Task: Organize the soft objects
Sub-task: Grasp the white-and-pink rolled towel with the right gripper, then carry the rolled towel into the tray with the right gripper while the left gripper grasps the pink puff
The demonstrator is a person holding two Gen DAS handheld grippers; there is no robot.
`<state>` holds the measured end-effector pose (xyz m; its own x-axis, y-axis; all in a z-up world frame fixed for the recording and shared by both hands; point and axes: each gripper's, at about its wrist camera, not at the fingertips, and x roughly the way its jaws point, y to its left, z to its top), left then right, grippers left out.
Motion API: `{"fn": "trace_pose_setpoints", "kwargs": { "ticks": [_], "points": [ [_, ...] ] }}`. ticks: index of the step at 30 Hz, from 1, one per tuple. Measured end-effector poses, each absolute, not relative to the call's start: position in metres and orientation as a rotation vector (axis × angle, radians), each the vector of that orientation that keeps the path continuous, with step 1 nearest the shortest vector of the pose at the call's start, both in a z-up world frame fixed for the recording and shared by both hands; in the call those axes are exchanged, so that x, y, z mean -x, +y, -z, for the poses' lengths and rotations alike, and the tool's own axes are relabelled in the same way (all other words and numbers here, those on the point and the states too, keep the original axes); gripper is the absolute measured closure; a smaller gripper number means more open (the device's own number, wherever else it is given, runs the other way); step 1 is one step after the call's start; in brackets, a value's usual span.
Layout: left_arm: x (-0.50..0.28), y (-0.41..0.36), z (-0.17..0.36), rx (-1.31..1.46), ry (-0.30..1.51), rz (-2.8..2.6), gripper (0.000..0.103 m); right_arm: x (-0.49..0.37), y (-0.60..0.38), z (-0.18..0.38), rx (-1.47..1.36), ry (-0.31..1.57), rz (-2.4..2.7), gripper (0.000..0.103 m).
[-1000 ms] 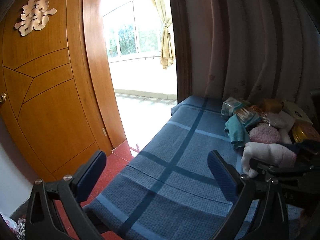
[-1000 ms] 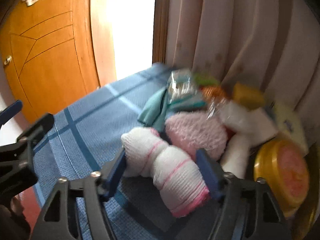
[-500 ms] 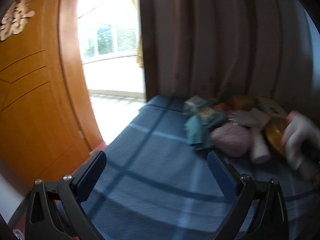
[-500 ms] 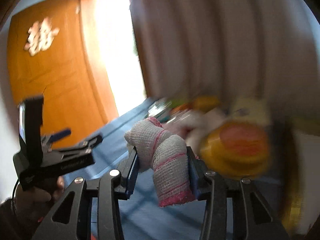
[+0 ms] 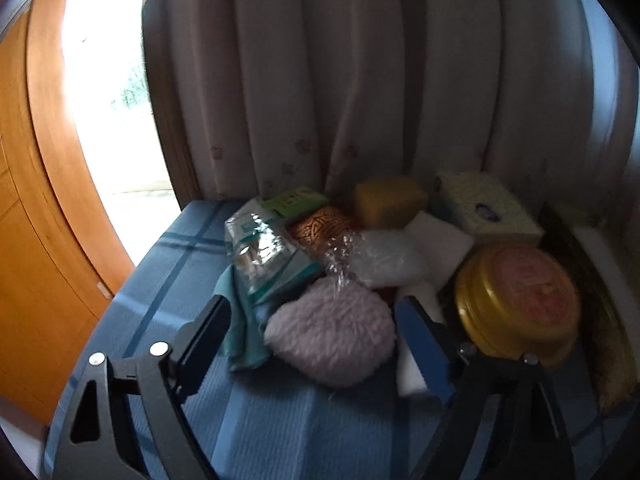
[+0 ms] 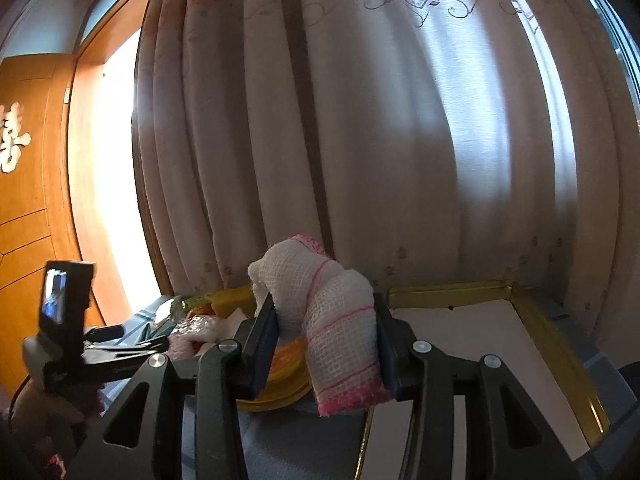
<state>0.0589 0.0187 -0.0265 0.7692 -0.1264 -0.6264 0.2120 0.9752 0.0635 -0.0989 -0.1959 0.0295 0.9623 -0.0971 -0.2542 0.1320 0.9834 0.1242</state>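
Note:
My right gripper [image 6: 326,336] is shut on a rolled white mesh cloth with pink stripes [image 6: 336,320] and holds it in the air at the near left corner of a gold-rimmed tray [image 6: 556,344]. My left gripper [image 5: 316,336] is open, its jaws on either side of a fluffy pale pink pad [image 5: 332,340] on the blue checked cloth [image 5: 176,272]. Behind the pad lie a teal cloth [image 5: 240,344], a clear packet [image 5: 260,248], a yellow sponge [image 5: 388,200] and white foam blocks [image 5: 440,240].
A round yellow tin [image 5: 520,300] stands right of the pad, and shows below the held cloth [image 6: 288,364]. A tissue box [image 5: 488,208] sits at the back. Curtains [image 5: 360,80] hang close behind the pile. A wooden door [image 5: 24,240] and a bright doorway are at the left.
My right gripper has closed on the mesh cloth, lifted it and carried it right toward the tray. My left gripper has swung right and now straddles the pink pad.

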Motion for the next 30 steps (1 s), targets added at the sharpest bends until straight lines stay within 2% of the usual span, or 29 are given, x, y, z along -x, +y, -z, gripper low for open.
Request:
{"fn": "trace_pose_setpoints", "kwargs": {
  "ticks": [2, 6, 10, 12, 13, 15, 16, 17, 23, 30],
  "points": [
    [-0.071, 0.009, 0.033, -0.182, 0.708, 0.152, 0.022, 0.095, -0.199, -0.031, -0.143, 0.249, 0.114, 0.056],
    [-0.091, 0.008, 0.049, -0.146, 0.818, 0.148, 0.021, 0.093, -0.199, -0.035, -0.132, 0.233, 0.119, 0.056],
    [-0.099, 0.010, 0.052, -0.086, 0.851, 0.164, 0.019, 0.081, -0.199, -0.033, -0.150, 0.223, 0.123, 0.055],
    [-0.099, 0.009, 0.053, -0.061, 0.857, 0.202, 0.034, 0.078, -0.199, -0.029, -0.153, 0.210, 0.132, 0.055],
    [-0.097, 0.010, 0.053, -0.031, 0.857, 0.241, 0.052, 0.077, -0.198, -0.026, -0.152, 0.205, 0.138, 0.055],
    [-0.091, 0.014, 0.051, -0.003, 0.843, 0.237, 0.059, 0.077, -0.198, -0.022, -0.149, 0.196, 0.153, 0.055],
    [-0.086, 0.017, 0.048, 0.010, 0.817, 0.224, 0.067, 0.076, -0.198, -0.020, -0.151, 0.198, 0.162, 0.055],
    [-0.083, 0.018, 0.046, 0.020, 0.799, 0.217, 0.068, 0.076, -0.198, -0.020, -0.155, 0.197, 0.163, 0.055],
    [-0.047, 0.041, 0.028, 0.129, 0.662, 0.177, 0.068, 0.080, -0.192, -0.023, -0.118, 0.166, 0.178, 0.055],
    [-0.008, 0.048, 0.014, 0.115, 0.554, 0.176, 0.068, 0.084, -0.200, -0.021, -0.143, 0.165, 0.195, 0.055]
  ]
}}
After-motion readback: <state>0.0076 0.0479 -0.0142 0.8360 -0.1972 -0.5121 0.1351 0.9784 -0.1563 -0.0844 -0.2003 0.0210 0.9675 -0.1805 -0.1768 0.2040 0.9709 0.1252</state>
